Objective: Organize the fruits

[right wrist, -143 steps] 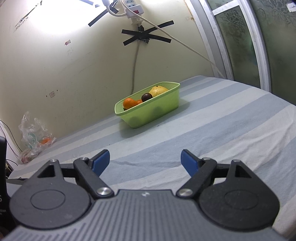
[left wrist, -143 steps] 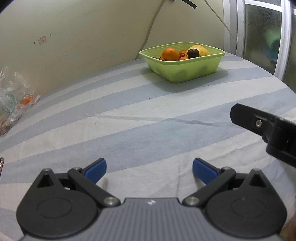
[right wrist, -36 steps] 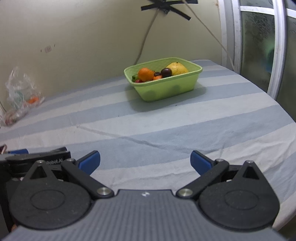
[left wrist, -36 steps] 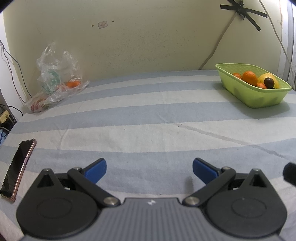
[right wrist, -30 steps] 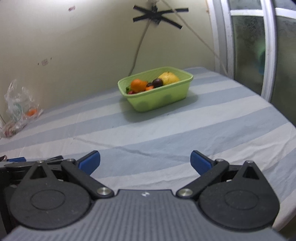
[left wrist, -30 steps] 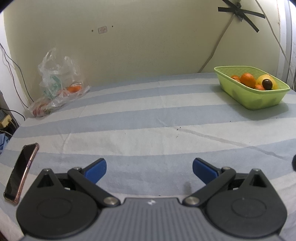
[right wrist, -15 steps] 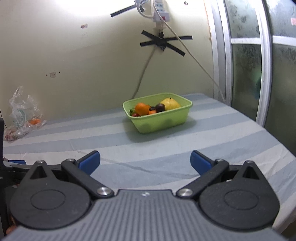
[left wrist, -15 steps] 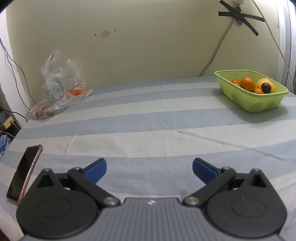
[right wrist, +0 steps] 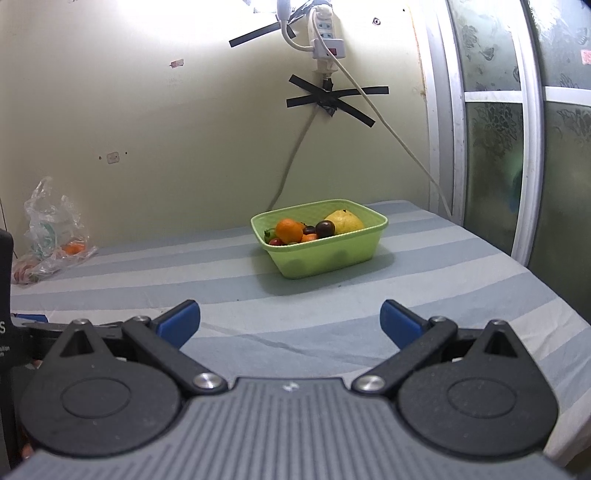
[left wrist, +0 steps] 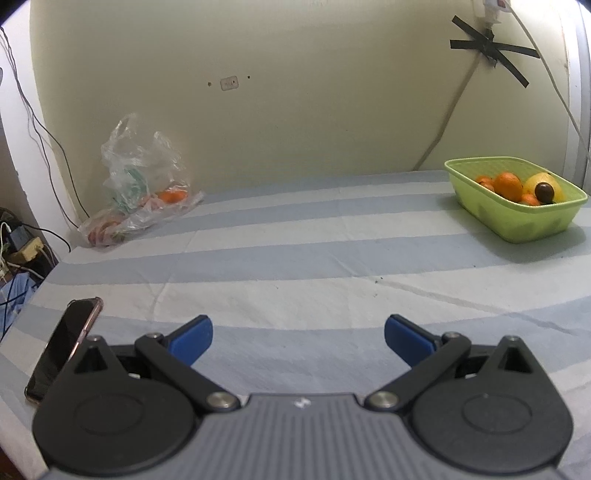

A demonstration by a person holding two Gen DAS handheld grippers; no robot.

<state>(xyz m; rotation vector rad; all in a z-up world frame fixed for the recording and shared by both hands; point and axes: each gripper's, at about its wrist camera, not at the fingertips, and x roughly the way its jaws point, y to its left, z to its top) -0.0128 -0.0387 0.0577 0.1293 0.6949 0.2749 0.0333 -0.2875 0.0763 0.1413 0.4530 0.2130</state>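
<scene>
A light green basket (left wrist: pixel 517 221) (right wrist: pixel 332 258) stands at the far right of the striped table, near the wall. It holds an orange (right wrist: pixel 289 229), a yellow pear (right wrist: pixel 345 221), a dark plum (right wrist: pixel 325 229) and several smaller fruits. A clear plastic bag (left wrist: pixel 140 184) (right wrist: pixel 51 236) with an orange fruit inside lies at the far left by the wall. My left gripper (left wrist: pixel 297 338) is open and empty over the near side of the table. My right gripper (right wrist: pixel 290 321) is open and empty, well short of the basket.
A phone (left wrist: pixel 62 350) lies at the table's left edge, just left of my left gripper. The striped cloth (left wrist: pixel 295 266) covers the table. A cable and power strip (right wrist: pixel 325 33) hang on the wall behind the basket. A window frame (right wrist: pixel 532 147) stands to the right.
Both grippers have tilted up and drawn back a little, so more wall shows. The left view has swung left since 4.8 s ago, bringing the bag and phone into sight. Both stay open.
</scene>
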